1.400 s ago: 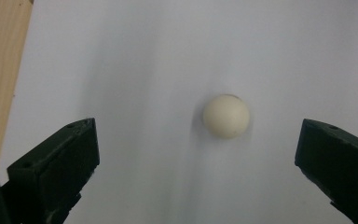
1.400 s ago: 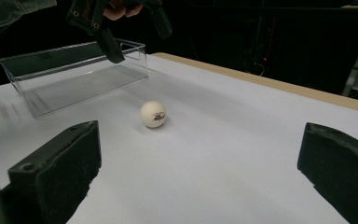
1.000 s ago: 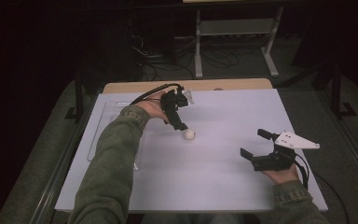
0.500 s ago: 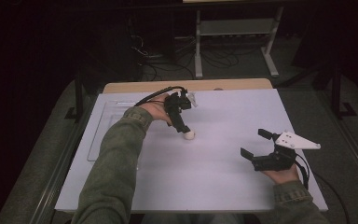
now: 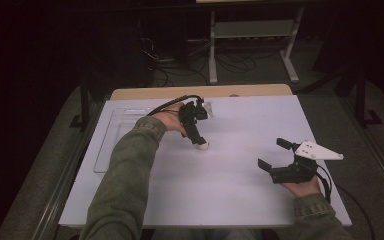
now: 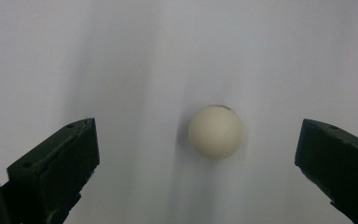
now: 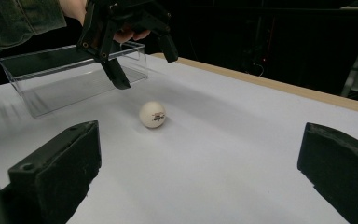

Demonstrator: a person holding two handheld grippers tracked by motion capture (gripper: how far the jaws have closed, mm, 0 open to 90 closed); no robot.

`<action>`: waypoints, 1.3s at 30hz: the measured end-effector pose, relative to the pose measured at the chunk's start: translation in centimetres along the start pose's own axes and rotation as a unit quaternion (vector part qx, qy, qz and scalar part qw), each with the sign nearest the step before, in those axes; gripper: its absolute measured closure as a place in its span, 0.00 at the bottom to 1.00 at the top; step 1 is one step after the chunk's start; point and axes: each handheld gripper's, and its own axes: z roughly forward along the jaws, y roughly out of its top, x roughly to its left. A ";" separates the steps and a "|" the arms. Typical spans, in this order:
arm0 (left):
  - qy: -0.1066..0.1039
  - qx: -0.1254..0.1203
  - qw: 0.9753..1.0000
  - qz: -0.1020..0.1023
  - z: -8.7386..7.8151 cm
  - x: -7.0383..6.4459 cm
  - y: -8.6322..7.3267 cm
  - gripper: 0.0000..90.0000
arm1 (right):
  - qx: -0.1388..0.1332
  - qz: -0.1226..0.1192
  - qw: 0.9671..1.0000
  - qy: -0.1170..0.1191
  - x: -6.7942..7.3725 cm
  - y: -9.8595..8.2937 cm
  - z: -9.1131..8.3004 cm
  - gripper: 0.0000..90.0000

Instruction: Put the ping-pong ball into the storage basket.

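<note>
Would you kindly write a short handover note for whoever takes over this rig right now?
Left hand-held gripper: open, jaws pointing down over the white ping-pong ball, not touching it.
Right hand-held gripper: open and empty, held low near the right side of the white table.
The ball sits on the table, apart from the clear plastic bin at the table's left edge; from here the bin looks empty.
Done: the left gripper is lined up over the ball.
Left: lower, close on the ball, lift it; the bin is probably where it goes.
</note>
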 end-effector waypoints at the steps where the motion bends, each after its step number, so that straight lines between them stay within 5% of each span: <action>1: 0.001 0.001 1.000 0.001 0.1 0.0 -0.1 0.00 | 0.000 0.000 1.000 0.000 0.0 0.0 0.0 0.00; 28: -0.017 0.022 1.000 0.001 2.7 -0.3 -0.6 0.00 | 0.005 0.001 1.000 0.004 0.0 -0.1 0.1 0.00; 39: -0.018 0.009 1.000 -0.006 3.3 -0.4 -1.3 0.00 | 0.005 0.004 1.000 0.004 0.0 -0.1 0.1 0.00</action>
